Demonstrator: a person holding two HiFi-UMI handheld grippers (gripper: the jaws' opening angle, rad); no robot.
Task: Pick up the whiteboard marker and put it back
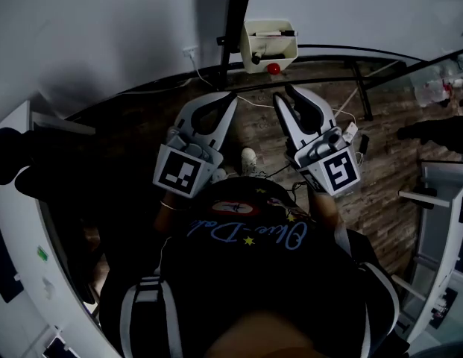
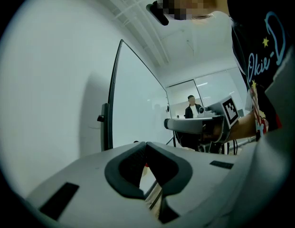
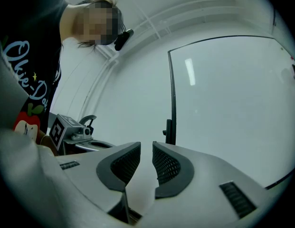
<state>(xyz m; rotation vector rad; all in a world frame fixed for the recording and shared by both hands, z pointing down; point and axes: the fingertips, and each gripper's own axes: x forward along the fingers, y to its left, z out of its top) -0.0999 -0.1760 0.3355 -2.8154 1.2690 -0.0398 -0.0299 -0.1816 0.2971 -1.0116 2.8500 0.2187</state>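
Seen from the head view, the left gripper is held out level over the wooden floor. Its jaws meet at the tips, and in the left gripper view the dark pads close together with nothing between them. Ahead of both grippers, a cream tray hangs at the foot of a black post, at the lower corner of the whiteboard. A dark stick-like thing lying across the tray's top looks like the whiteboard marker, though it is too small to be sure. A small red knob sits just under the tray. To the right, the right gripper points toward the same tray, well short of it. In the right gripper view its ribbed pads stand a narrow gap apart and hold nothing.
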